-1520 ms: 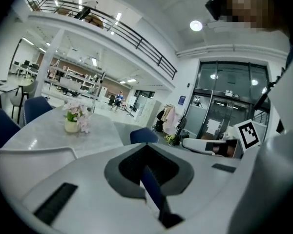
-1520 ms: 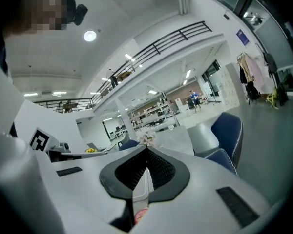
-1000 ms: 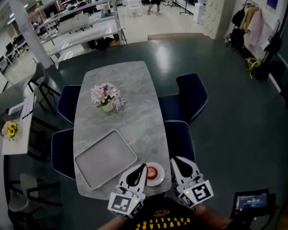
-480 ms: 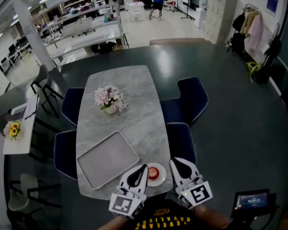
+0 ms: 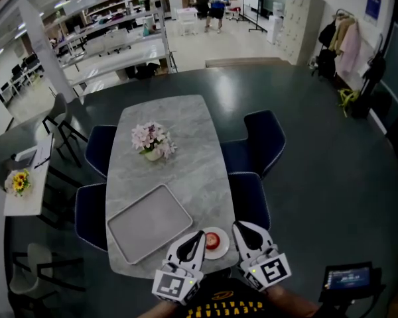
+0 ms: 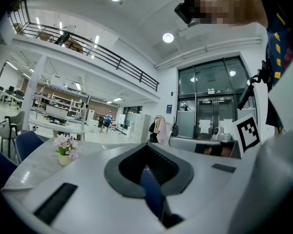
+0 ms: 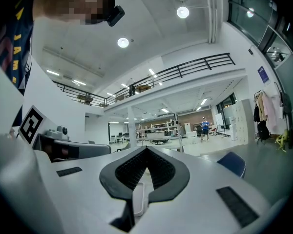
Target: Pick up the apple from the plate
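A red apple sits on a small white plate at the near right corner of the marble table. In the head view my left gripper points level over the table's near edge, its tips just left of the plate, jaws shut and empty. My right gripper hangs just right of the plate, beyond the table's edge, also shut and empty. In the left gripper view the shut jaws point along the table. The right gripper view shows shut jaws and the hall beyond. Neither gripper view shows the apple.
A grey tray lies left of the plate. A vase of pink flowers stands mid-table, and the pink flowers also show in the left gripper view. Blue chairs flank the table. A side table with yellow flowers stands at the left.
The head view has shifted a little, so the table sits slightly lower in the picture. Both grippers stay shut beside the plate, and the right one has edged slightly.
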Demonstrator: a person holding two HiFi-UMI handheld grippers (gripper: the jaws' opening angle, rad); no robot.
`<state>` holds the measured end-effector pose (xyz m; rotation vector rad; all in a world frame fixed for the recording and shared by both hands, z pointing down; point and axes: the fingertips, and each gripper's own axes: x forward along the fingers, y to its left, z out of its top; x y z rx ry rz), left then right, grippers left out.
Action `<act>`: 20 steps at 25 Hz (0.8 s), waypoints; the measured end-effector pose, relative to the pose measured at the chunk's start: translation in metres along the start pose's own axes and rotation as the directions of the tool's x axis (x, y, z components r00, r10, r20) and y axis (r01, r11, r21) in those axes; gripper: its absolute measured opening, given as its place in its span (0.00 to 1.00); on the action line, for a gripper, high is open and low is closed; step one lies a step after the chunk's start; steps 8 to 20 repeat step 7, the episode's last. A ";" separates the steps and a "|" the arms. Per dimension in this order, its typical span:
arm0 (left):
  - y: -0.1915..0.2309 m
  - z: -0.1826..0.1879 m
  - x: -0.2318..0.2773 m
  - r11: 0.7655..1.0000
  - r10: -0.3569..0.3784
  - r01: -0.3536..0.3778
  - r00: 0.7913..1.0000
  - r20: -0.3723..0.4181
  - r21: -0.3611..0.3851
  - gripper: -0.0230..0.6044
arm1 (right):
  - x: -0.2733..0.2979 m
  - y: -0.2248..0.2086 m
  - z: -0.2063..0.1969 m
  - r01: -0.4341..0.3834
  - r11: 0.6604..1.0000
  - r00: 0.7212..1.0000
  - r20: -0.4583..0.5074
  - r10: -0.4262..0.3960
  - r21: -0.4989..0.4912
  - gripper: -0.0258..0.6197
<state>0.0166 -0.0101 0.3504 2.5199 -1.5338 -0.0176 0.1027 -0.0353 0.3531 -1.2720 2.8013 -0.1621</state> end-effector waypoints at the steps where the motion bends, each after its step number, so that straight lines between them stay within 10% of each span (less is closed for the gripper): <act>1: -0.003 -0.002 -0.001 1.000 -0.008 0.008 1.000 -0.001 0.001 0.04 | -0.001 0.002 -0.002 -0.003 1.000 1.000 -0.003 0.003 -0.006 0.05; 20: -0.013 -0.004 0.000 0.999 -0.044 0.044 0.999 0.009 0.024 0.04 | -0.004 0.001 0.002 -0.006 0.999 1.000 0.015 0.007 -0.044 0.05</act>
